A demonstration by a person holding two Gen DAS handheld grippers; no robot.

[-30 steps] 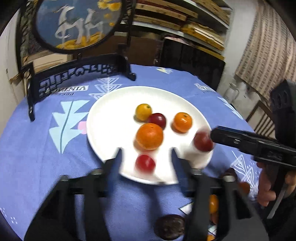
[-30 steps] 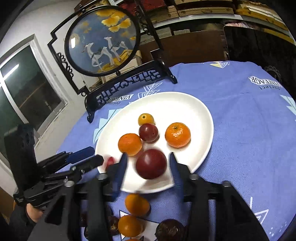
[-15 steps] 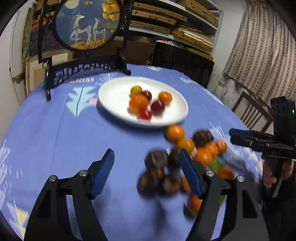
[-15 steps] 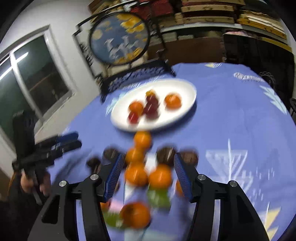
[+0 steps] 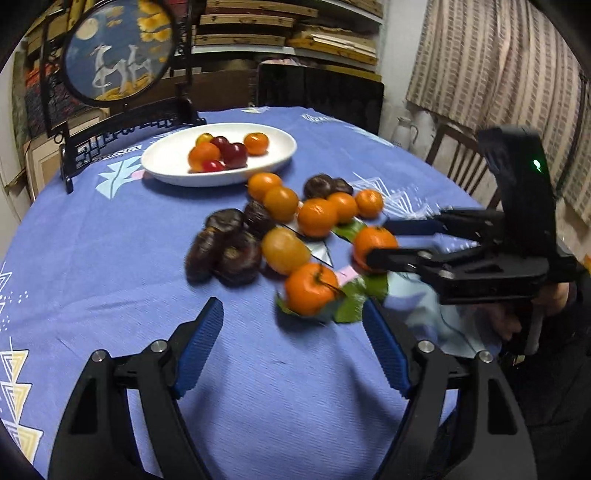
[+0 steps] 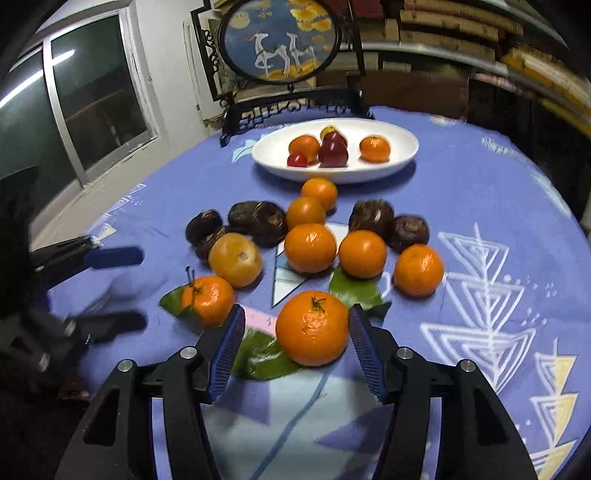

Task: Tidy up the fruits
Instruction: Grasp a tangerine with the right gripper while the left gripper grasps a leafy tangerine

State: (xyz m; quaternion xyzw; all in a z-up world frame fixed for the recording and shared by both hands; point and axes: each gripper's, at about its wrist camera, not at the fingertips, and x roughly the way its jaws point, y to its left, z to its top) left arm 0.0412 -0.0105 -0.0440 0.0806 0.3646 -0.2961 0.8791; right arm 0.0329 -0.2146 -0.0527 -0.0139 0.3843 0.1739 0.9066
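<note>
Now the right gripper (image 6: 295, 350) is held with jaws apart around an orange (image 6: 312, 326) near the surface's front edge — not clamped. Left gripper (image 5: 293, 350) jaws — spread wide, empty.

A lived-in home dining room is showing itself here. Ahead of the tool, a round table (image 6: 498, 177) is wearing a blue patterned tablecloth (image 5: 110, 240), and a white plate (image 6: 402, 147) of fruit is sitting on it among loose oranges (image 6: 310, 247). Beyond the plate, a decorative round screen (image 6: 280, 40) painted with deer is standing in a dark carved frame. Behind that, shelves (image 5: 288, 33) are holding stacked flat boards. Off to the tool's right a patterned curtain (image 5: 491, 62) is hanging beside a wooden chair (image 5: 458, 155) and a pale jug (image 5: 404, 129); to the left a window (image 6: 85, 99) is facing the table.
</note>
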